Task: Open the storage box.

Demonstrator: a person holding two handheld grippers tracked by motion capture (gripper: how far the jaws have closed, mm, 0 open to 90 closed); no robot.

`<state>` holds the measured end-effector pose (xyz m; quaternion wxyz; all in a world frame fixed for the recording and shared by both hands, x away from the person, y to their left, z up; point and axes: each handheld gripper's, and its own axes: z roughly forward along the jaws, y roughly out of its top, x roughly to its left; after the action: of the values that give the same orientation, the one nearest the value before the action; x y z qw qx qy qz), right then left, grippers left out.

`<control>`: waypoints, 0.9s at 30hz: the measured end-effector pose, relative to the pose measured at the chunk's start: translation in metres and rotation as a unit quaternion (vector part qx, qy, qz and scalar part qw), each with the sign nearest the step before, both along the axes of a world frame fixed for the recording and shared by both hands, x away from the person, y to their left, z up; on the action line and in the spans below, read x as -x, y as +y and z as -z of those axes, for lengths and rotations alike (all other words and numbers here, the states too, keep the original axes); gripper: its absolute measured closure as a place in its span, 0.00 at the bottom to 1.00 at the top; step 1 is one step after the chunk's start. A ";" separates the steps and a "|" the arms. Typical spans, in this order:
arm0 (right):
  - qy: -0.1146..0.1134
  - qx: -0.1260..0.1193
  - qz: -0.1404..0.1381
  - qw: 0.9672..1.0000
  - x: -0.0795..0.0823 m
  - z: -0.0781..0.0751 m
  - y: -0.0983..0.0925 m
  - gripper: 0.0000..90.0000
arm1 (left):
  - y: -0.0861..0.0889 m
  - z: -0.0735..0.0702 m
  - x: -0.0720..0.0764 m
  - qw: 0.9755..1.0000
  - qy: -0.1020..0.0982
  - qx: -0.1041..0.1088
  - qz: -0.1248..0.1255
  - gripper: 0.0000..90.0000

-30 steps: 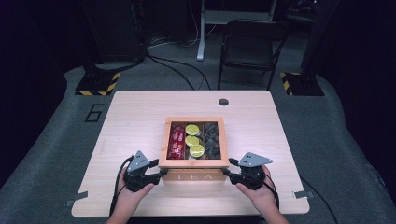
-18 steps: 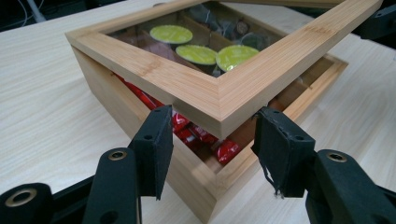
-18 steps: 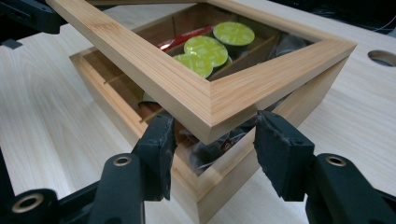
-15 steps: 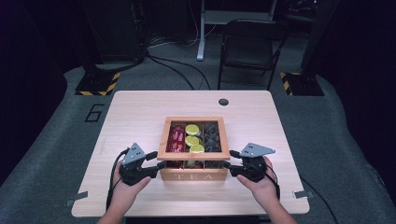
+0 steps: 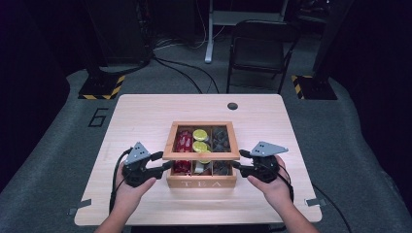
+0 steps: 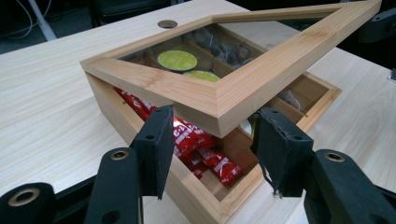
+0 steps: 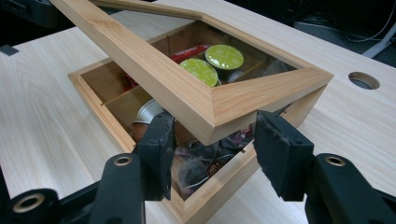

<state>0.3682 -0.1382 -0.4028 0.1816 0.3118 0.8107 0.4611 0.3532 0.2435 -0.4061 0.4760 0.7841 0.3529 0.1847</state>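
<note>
Overhead view; claw views share box (image 5: 201,182)

My left gripper (image 5: 165,164) sits left of the tea box (image 5: 201,182), my right gripper (image 5: 237,161) right of it; the lid (image 5: 201,155) tilts above the box, sachets (image 5: 183,141) and capsules (image 5: 199,135) inside.

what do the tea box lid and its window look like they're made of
Lid frame: pale wood, possibly bamboo, with fine straight grain, mitred corners and a smooth matt finish. Window: a clear pane, glass or acrylic, hard to tell which; the green capsule tops show through it with faint glare.
</note>
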 end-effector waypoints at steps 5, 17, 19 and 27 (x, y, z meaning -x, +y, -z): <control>-0.005 0.003 -0.001 1.000 -0.003 -0.008 0.000 0.56 | 0.000 -0.006 -0.002 1.000 -0.005 0.000 -0.002 0.54; -0.016 0.013 -0.006 1.000 -0.010 -0.022 0.001 0.56 | 0.000 -0.019 -0.008 1.000 -0.014 -0.008 -0.003 0.57; -0.016 0.012 -0.006 1.000 -0.011 -0.023 0.001 0.57 | -0.001 -0.021 -0.009 1.000 -0.016 -0.011 -0.007 0.57; -0.024 0.010 -0.003 1.000 -0.016 -0.032 0.002 0.57 | -0.002 -0.030 -0.016 1.000 -0.014 -0.004 -0.015 0.55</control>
<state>0.3844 -0.1364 -0.3708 0.2024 0.2963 0.8119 0.4605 0.3689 0.2414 -0.3764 0.4746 0.7780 0.3572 0.2045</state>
